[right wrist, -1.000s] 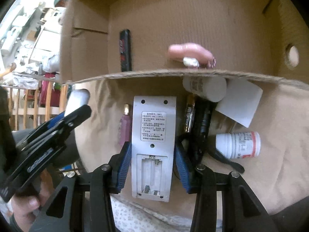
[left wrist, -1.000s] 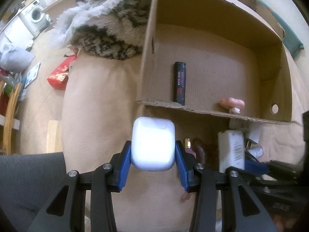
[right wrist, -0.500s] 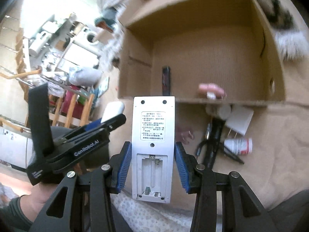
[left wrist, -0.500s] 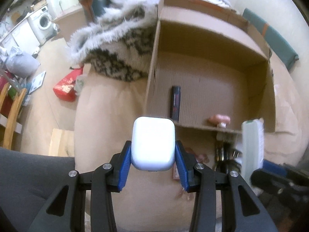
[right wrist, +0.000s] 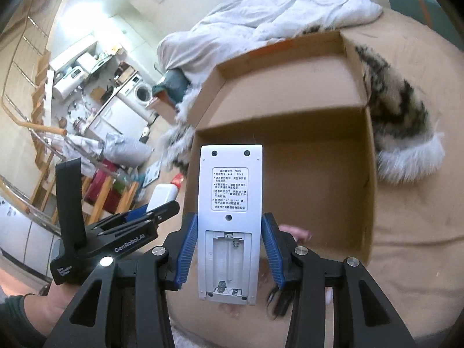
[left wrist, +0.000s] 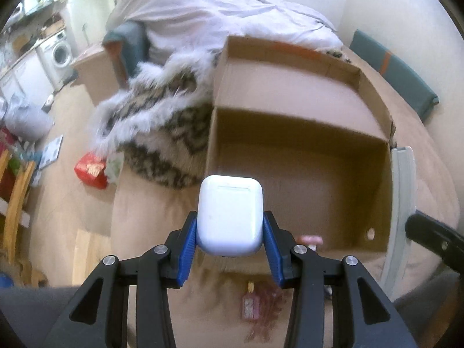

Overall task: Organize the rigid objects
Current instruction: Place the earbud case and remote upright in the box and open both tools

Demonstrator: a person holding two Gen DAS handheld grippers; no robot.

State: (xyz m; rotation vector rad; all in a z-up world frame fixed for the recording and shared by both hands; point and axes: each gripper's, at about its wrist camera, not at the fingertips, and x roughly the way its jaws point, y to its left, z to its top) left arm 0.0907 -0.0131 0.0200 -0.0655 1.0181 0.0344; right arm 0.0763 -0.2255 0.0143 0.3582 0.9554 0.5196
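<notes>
Left gripper (left wrist: 230,243): I hold it clamped on the small white rounded plastic case (left wrist: 230,216). Right gripper (right wrist: 229,245): clamped on the white rectangular plastic remote (right wrist: 229,220). Both lifted since a second ago, now above the brown cardboard box (left wrist: 301,174); deposit likely next.

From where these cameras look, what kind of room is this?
Probably a small lived-in flat, seen from a bed. A rumpled white duvet lies behind the cardboard box, a washing machine stands among kitchen units, and clutter covers the floor.
</notes>
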